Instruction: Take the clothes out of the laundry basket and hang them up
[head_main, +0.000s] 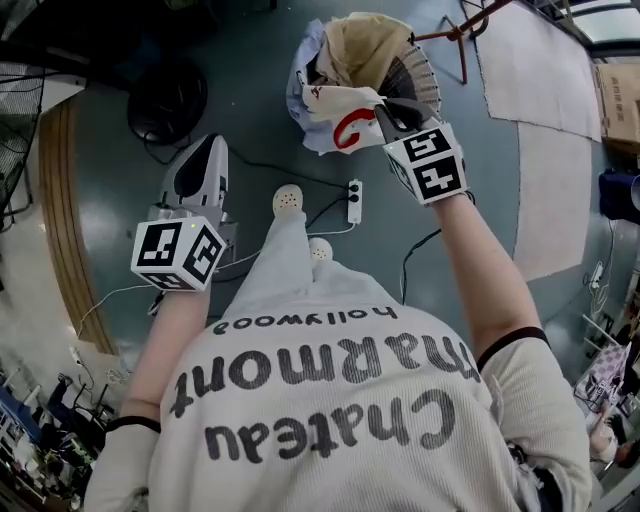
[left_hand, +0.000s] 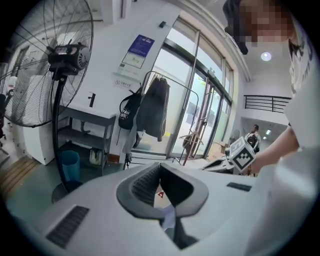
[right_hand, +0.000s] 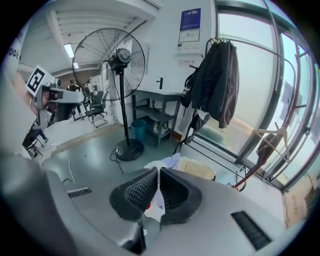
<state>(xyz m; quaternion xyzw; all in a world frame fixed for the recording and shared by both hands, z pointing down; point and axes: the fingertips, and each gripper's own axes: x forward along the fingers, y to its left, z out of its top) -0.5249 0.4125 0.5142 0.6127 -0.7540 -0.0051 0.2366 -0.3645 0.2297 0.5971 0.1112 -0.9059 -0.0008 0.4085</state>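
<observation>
Fan (right_hand: 117, 75) stood at 11 o'clock in the right gripper view, with dark jackets (right_hand: 217, 80) hanging at 1 o'clock by the window. Basket (head_main: 418, 78) sat on the floor at 1 o'clock in the head view, beige cloth (head_main: 365, 45) heaped in it. White garment (head_main: 335, 118) with red print hung at the basket's 7 o'clock edge. Right gripper (head_main: 388, 110) was clamped on that garment. Left gripper (head_main: 208, 145), at 9 o'clock and well apart, had its jaws pressed together; a white sliver (left_hand: 168, 218) showed in the slit, unidentified.

Clothes (head_main: 360, 45) in basket (head_main: 420, 85); fan base (head_main: 167, 100) L of it.
</observation>
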